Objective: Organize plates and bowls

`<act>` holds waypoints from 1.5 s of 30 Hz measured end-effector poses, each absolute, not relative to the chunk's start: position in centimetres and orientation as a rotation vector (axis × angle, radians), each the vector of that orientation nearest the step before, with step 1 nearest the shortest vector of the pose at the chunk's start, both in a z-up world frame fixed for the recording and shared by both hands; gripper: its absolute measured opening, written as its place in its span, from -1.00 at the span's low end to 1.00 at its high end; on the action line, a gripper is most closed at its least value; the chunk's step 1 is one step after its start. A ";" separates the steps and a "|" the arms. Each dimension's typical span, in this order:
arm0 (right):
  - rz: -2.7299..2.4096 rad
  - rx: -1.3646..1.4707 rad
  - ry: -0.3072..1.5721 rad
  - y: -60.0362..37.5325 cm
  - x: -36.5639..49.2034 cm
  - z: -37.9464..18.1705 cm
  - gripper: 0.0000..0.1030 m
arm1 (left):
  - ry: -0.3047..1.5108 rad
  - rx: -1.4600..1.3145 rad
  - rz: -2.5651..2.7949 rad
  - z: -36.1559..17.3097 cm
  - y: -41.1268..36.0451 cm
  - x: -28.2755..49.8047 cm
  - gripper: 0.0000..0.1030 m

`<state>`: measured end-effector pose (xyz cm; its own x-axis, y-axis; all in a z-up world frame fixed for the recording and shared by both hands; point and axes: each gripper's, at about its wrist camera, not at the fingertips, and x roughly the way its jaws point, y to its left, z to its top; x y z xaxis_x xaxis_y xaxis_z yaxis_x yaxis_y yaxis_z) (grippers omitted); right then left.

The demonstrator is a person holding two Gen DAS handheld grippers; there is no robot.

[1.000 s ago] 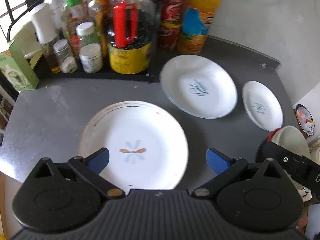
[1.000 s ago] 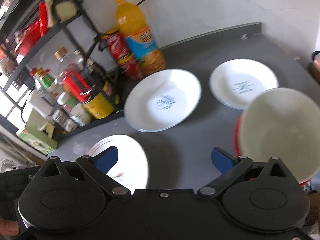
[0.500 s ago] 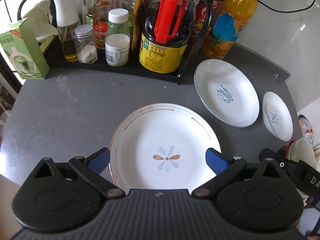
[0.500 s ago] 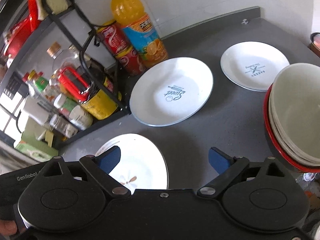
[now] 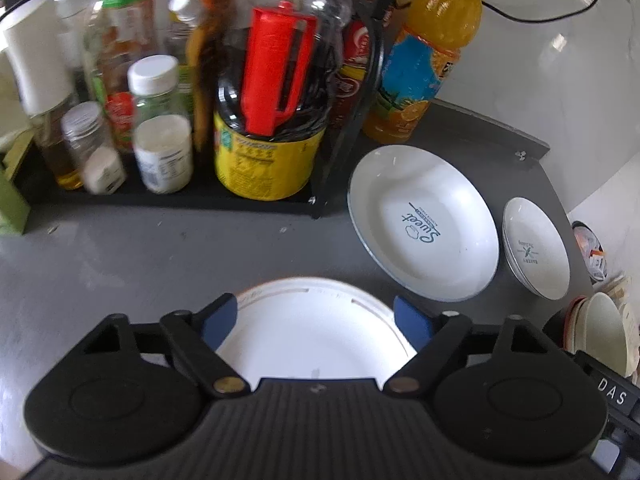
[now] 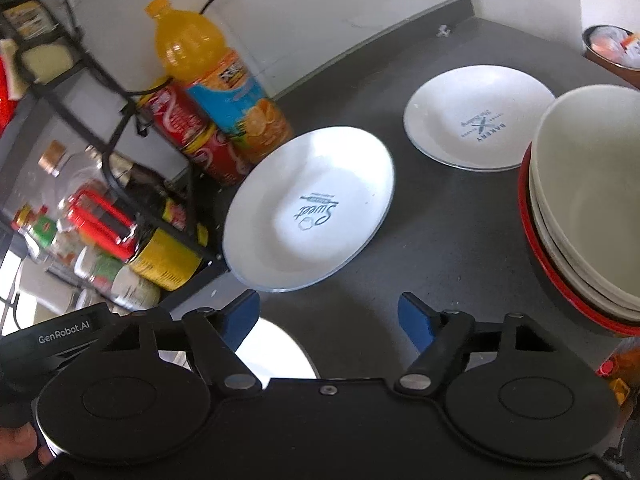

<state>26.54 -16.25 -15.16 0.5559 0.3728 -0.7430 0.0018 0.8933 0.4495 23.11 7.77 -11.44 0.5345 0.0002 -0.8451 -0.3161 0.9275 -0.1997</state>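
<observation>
1. We see a matte dark grey countertop [image 5: 152, 248], faintly speckled, with a raised lip along the white wall.
2. Nearest us in the left wrist view lies a round white gold-trimmed plate [image 5: 312, 328], glossy, with a thin broken line near its rim.
3. Our left gripper [image 5: 314, 318] hangs over that plate; its blue-padded jaws are closing, and the plate's far rim shows between them. The pads stand near the rim on either side, and we cannot tell whether they touch it.
4. Farther right sits the "Sweet" plate [image 5: 424, 222], a smooth, shallow white dish with a thin blue edge and dark script in its well.
5. Just beside it lies the small "Bakery" plate [image 5: 536, 248], also white and blue-edged; the two rims look close to touching.
6. At the counter's right edge stands a stack of bowls [image 6: 588, 208]: cream, deep and rounded, nested in a red-rimmed one.
7. Our right gripper [image 6: 330, 320] has its jaws closing with only bare counter between them; the "Sweet" plate lies just beyond its tips, the bowls well to its right.
8. A black wire rack [image 5: 344, 152] holds glass and plastic bottles; an orange juice bottle [image 5: 424, 60] and red cans [image 6: 200, 136] stand just beside it.
</observation>
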 end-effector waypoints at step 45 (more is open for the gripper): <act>0.077 0.648 1.035 -16.7 35.0 -23.1 -0.83 | 1.128 -0.198 0.048 -20.4 4.5 36.4 -0.31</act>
<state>35.02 -16.70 -23.08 0.5251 0.3548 -0.7736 0.2367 0.8122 0.5332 36.42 4.50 -20.44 0.4298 -0.0616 -0.9008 -0.1379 0.9815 -0.1329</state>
